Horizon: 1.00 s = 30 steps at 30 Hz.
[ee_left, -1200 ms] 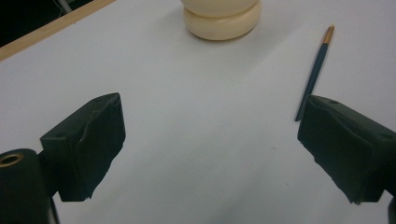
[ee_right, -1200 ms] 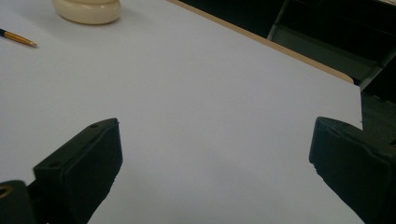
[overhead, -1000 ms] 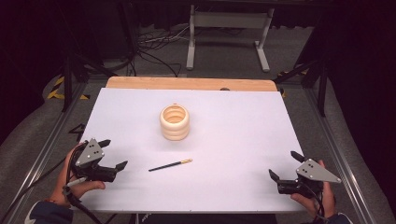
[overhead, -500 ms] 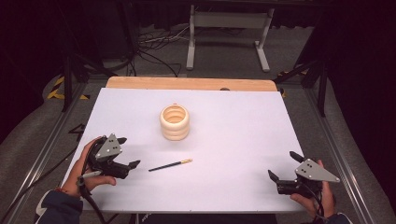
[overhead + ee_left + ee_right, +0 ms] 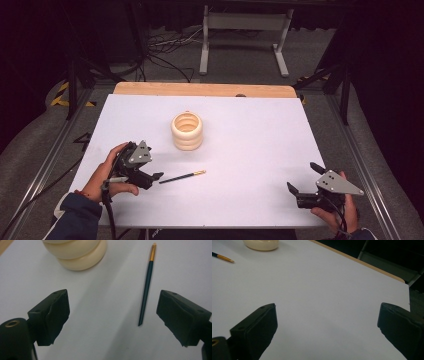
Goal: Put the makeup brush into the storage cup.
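Pencil (image 5: 182,176) lies on white table (image 5: 250,140).

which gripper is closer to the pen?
The left gripper: its open jaws sit right at the dark end of the pen. The right gripper is far across the table.

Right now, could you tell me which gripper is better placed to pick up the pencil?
Left. The left gripper is open right beside the pencil; the right gripper sits open at the table's far corner.
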Available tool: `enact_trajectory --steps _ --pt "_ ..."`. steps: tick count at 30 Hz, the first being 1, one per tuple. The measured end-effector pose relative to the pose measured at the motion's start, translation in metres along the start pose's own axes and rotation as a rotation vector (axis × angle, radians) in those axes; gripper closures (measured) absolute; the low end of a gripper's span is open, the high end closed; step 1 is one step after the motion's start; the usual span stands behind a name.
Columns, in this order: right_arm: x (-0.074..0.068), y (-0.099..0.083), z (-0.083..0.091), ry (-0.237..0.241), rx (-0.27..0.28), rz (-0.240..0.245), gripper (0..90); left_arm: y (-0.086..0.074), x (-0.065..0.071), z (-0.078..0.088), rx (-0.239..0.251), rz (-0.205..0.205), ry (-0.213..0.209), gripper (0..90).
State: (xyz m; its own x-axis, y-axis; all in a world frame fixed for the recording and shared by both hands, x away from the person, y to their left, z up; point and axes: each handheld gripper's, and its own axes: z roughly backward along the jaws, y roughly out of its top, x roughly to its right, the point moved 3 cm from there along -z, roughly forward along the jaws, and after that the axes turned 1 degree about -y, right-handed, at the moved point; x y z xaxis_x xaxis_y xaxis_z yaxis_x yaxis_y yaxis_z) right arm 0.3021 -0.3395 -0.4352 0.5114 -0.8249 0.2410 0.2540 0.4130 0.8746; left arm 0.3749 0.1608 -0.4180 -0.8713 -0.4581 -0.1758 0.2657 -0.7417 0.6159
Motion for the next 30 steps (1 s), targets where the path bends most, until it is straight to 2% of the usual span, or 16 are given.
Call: enact_trajectory --steps 4,6,16,18,24,26,28,30 --pt "0.000 -0.001 -0.001 0.002 -0.011 -0.005 3.2 0.008 0.003 -0.007 -0.064 -0.041 -0.036 12.7" --pt "0.000 -0.001 -0.001 0.005 -0.010 -0.004 3.1 0.011 0.004 -0.010 -0.078 -0.050 -0.036 13.1" --pt "0.000 -0.001 -0.001 0.006 -0.010 -0.005 3.1 0.022 0.005 -0.025 -0.117 -0.062 -0.063 12.9" --pt "0.000 -0.001 -0.001 0.003 -0.013 -0.006 3.2 0.024 0.007 -0.030 -0.145 -0.073 -0.063 12.0" --pt "0.001 -0.002 -0.001 0.006 -0.014 -0.009 3.4 0.029 0.007 -0.038 -0.181 -0.086 -0.078 14.3" --pt "0.000 -0.002 -0.002 0.007 -0.018 -0.006 3.5 0.032 0.006 -0.042 -0.197 -0.094 -0.071 15.7" --pt "0.000 -0.002 -0.002 0.008 -0.021 -0.005 3.5 0.036 0.006 -0.046 -0.209 -0.097 -0.094 16.2" --pt "0.000 -0.002 -0.002 0.009 -0.022 -0.001 3.5 0.038 0.007 -0.047 -0.214 -0.092 -0.098 18.4"
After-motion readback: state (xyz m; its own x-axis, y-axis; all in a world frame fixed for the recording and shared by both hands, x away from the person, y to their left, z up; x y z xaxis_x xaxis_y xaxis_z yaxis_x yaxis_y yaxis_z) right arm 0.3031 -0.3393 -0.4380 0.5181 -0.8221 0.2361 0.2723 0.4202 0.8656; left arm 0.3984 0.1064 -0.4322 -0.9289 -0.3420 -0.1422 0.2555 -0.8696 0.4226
